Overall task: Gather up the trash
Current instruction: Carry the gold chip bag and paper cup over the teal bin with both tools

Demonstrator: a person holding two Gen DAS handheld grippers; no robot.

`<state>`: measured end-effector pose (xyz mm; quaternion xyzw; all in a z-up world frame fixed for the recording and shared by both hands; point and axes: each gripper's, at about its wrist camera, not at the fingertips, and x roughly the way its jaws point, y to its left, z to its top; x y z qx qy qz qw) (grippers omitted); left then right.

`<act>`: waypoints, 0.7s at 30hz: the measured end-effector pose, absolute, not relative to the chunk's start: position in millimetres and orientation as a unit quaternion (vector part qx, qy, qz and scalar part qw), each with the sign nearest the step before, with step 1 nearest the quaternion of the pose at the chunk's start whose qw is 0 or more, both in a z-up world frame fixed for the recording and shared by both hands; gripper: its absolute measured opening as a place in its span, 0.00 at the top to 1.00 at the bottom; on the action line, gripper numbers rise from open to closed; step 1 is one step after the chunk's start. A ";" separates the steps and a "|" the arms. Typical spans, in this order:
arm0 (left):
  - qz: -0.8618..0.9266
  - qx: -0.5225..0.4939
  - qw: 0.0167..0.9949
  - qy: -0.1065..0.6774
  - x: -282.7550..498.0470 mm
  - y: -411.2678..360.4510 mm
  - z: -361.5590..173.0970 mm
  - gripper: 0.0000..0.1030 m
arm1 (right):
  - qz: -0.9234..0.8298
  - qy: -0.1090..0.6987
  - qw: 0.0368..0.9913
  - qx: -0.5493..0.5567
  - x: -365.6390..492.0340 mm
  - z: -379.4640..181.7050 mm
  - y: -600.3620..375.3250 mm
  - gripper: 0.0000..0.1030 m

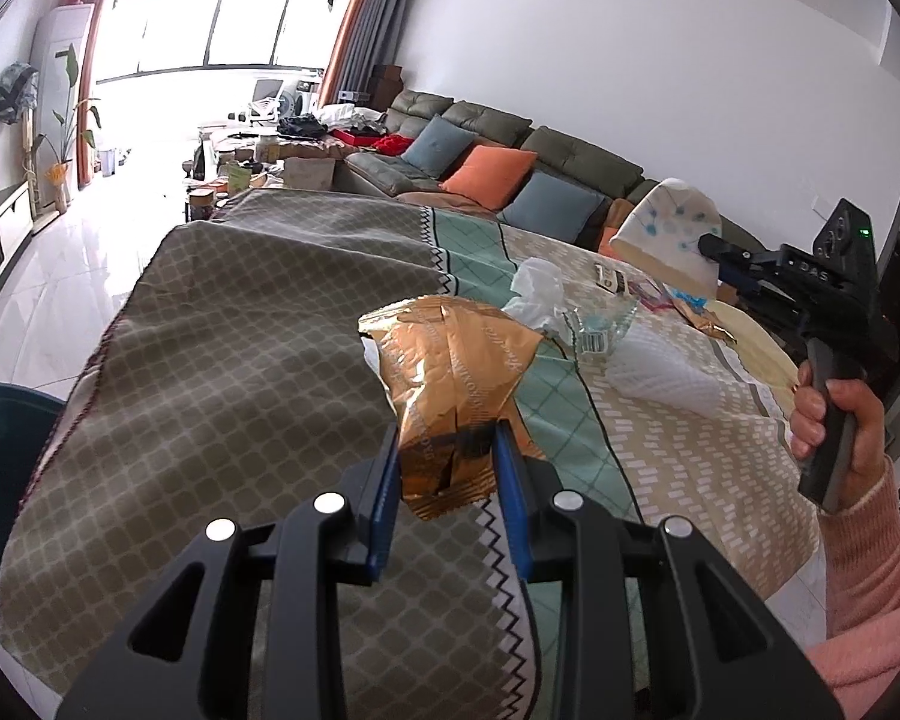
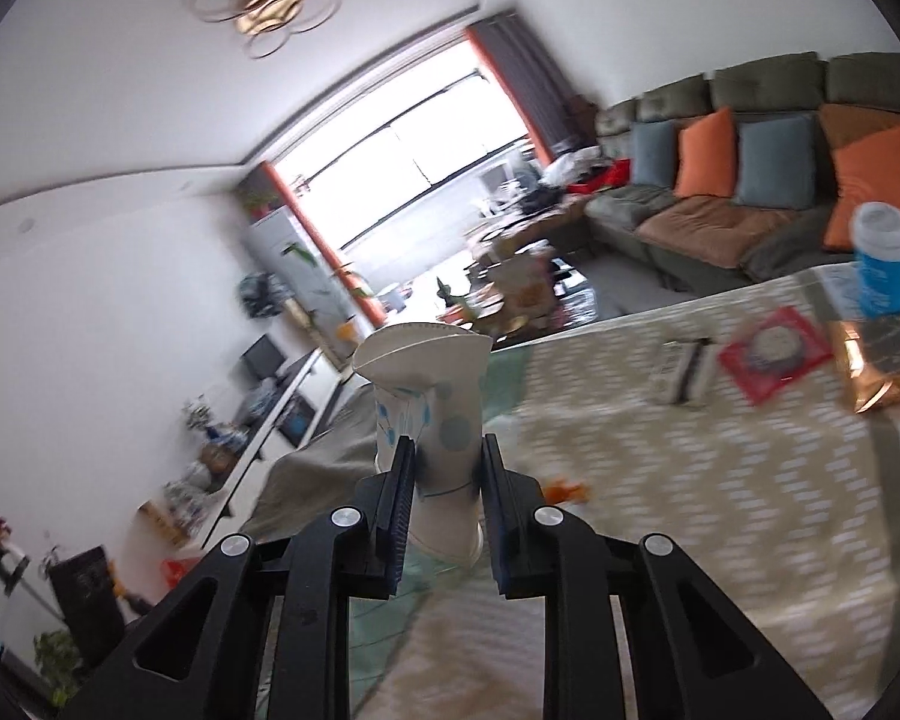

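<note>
The left gripper (image 1: 447,468) pinches a crinkled gold foil wrapper (image 1: 456,360) at lower centre; the right gripper (image 2: 447,468) squeezes a crushed paper cup (image 2: 432,414).

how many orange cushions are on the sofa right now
2 orange cushions show on the sofa: one between the two grey-blue cushions, one at the right end. Others may be hidden beyond the frame edge.

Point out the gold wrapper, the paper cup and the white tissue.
gold wrapper (image 1: 450,372): left wrist view, crinkled middle.
paper cup (image 2: 444,420): right wrist view, squeezed side wall.
white tissue (image 1: 537,291): left wrist view, crumpled centre.
</note>
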<state>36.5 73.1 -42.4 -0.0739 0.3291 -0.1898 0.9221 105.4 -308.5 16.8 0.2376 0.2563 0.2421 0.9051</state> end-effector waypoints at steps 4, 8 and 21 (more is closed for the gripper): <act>-0.180 -0.075 0.926 0.323 31.1 81.2 -38.9 0.71 | 0.280 0.263 0.893 0.236 101.2 16.2 -284.7 0.79; -0.170 -0.079 0.929 0.318 26.5 89.4 -36.3 0.71 | 0.314 0.275 0.880 0.226 100.5 12.8 -255.0 0.79; -0.118 -0.105 0.938 0.308 7.3 137.5 -33.7 0.71 | 0.383 0.308 0.848 0.199 108.4 4.0 -178.2 0.79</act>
